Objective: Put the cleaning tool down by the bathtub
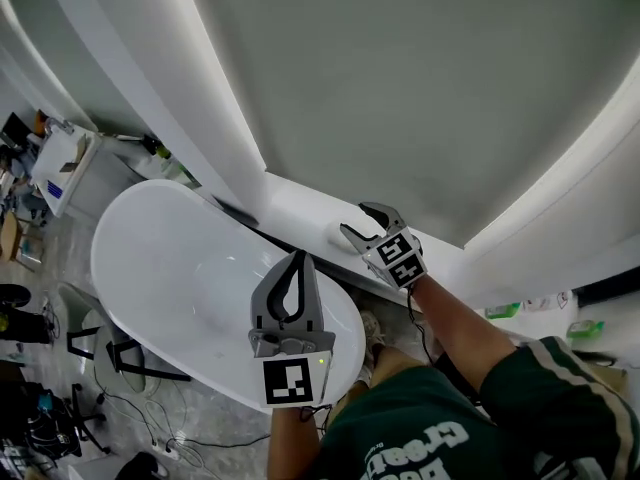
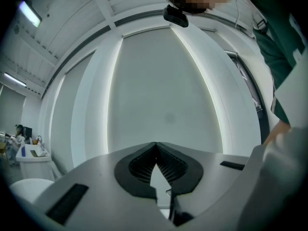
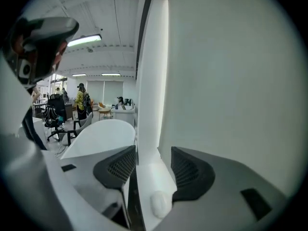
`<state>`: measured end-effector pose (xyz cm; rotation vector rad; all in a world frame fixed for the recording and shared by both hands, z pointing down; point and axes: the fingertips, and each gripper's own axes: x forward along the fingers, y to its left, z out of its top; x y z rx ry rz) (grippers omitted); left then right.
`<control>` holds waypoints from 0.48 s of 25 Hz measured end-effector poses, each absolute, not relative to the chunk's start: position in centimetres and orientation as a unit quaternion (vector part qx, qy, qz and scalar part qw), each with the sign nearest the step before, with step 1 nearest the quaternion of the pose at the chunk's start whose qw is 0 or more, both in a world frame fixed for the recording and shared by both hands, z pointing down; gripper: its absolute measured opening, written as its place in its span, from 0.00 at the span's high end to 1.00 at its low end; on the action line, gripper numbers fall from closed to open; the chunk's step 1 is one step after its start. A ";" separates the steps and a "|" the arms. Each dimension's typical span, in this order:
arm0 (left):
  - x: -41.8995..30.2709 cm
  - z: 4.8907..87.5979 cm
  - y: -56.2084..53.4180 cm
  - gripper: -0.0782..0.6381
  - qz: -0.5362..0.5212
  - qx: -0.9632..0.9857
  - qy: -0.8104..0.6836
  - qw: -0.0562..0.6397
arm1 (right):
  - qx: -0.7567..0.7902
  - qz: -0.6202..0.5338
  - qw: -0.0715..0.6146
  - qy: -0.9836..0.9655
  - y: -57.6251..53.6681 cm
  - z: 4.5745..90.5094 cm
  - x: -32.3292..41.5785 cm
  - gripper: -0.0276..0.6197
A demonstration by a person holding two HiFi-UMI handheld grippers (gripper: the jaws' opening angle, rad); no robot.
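A pale wall (image 1: 420,78) fills the upper right of the head view. Below it, a white bathtub (image 1: 180,268) takes up the middle left. A white ledge (image 1: 290,208) runs between tub and wall, from the upper left down towards the centre. The person's green sleeve (image 1: 540,378) sits at the lower right.

The left tongs (image 1: 298,256) hang over the near end of the tub, at the centre bottom. In the left gripper view they (image 2: 155,144) are pressed together at the tips with nothing between them.

The right tongs (image 1: 354,218) are over the ledge, right of centre. In the right gripper view they (image 3: 153,153) are spread apart and pinch nothing.

The cleaning tool (image 3: 159,202), a small white rounded piece, lies on the ledge (image 3: 149,174) beside the bathtub (image 3: 103,134), low between the spread tongs and just beside the right-hand one.
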<state>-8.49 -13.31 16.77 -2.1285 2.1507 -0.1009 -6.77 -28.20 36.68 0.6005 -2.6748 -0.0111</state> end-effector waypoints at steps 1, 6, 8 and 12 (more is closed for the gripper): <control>-8.3 16.5 -13.0 0.88 -0.032 -0.702 0.708 0.060 | 0.212 -0.009 0.189 -0.959 -27.8 35.6 -6.6 0.59; -7.1 14.6 -11.1 0.88 -0.034 -0.708 0.700 0.085 | 0.192 -0.019 0.122 -0.974 -23.9 29.6 -5.9 0.59; -6.6 13.8 -10.3 0.88 -0.035 -0.707 0.700 0.094 | 0.183 -0.023 0.097 -0.978 -22.0 27.3 -5.5 0.59; -5.8 12.2 -9.0 0.88 -0.033 -0.710 0.695 0.108 | 0.169 -0.038 0.051 -0.984 -18.3 23.0 -4.5 0.60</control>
